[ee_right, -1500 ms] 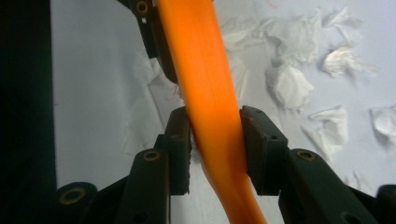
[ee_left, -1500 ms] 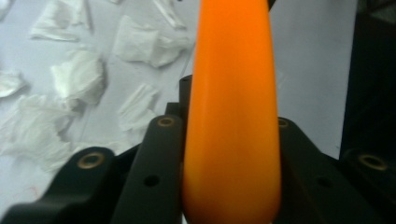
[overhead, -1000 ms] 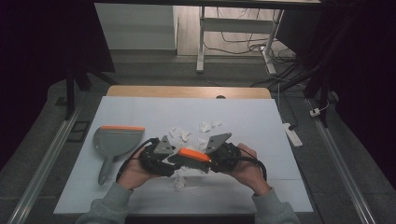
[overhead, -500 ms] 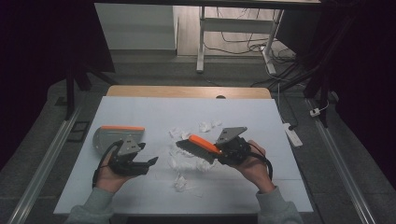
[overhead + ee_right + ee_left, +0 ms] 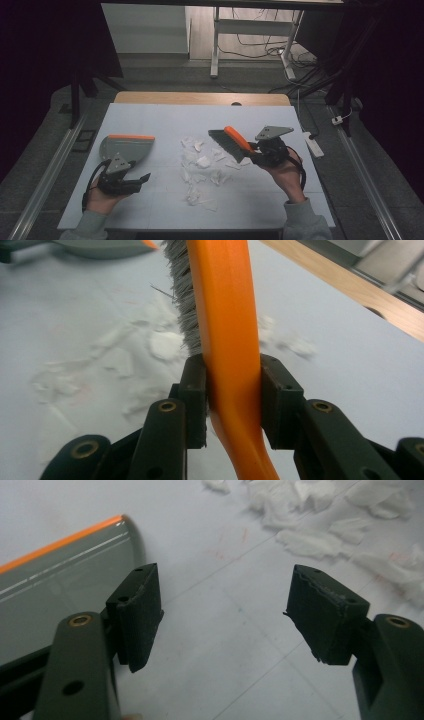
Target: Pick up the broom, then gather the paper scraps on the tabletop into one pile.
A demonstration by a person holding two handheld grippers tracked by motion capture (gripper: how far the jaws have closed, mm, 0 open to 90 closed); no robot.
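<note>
The right claw [image 5: 252, 148] pinches the orange handle of a hand brush [image 5: 231, 141], its pads pressed on both sides of the handle, as the right gripper view shows; the bristle head sticks out ahead of the claw, hanging over the near edge of the scattered paper scraps [image 5: 202, 162] on the desk [image 5: 260, 200]. The brush's long axis runs straight out from that claw toward the scraps. The left claw [image 5: 142, 178] stands spread with nothing between its pads; its jaws have just been opening. The grey dustpan [image 5: 127, 148] with the orange lip lies just beyond and to the left of this claw in the left gripper view, its handle end closest to the claw, its lip facing the scraps. The scraps lie between the two claws, ahead and to the right of the left one. I judge the left claw, plainly the nearer, is set to take the dustpan's handle.
</note>
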